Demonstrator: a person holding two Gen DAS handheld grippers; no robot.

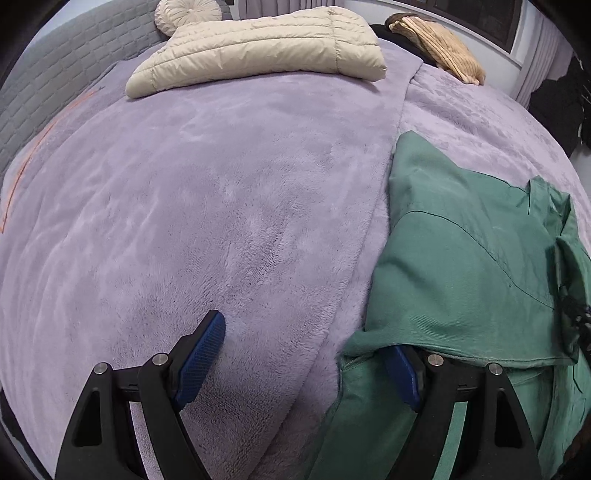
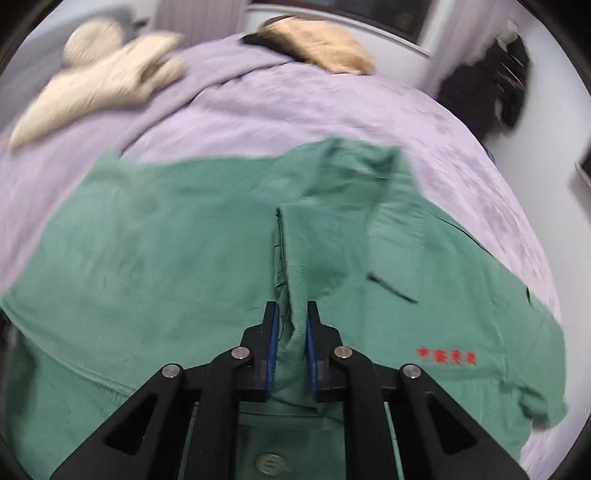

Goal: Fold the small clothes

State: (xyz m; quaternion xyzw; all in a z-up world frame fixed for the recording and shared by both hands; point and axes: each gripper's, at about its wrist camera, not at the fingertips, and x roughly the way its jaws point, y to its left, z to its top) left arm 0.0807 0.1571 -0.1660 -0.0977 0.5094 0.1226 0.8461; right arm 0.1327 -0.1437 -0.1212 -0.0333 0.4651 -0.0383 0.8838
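Pinching green shirt (image 2: 184, 251) (bunched): right tongs (image 2: 290, 317).

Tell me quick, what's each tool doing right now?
Left tool: open, one finger under the green shirt edge.
Right tool: closed on a shirt fold.

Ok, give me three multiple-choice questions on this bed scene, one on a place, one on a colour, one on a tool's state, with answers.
1. Where does the cream puffer jacket lie on the lilac blanket?
A. far end of the bed
B. under the left tool
C. on the floor

2. What colour is the shirt?
A. red
B. green
C. grey

3. What is the right tool doing?
A. wide open
B. shut on a fold of the shirt
C. holding a pillow

Answers: 1 A, it lies far off by the round cushion; 2 B, green cloth with red lettering; 3 B, cloth is pinched between its pads.
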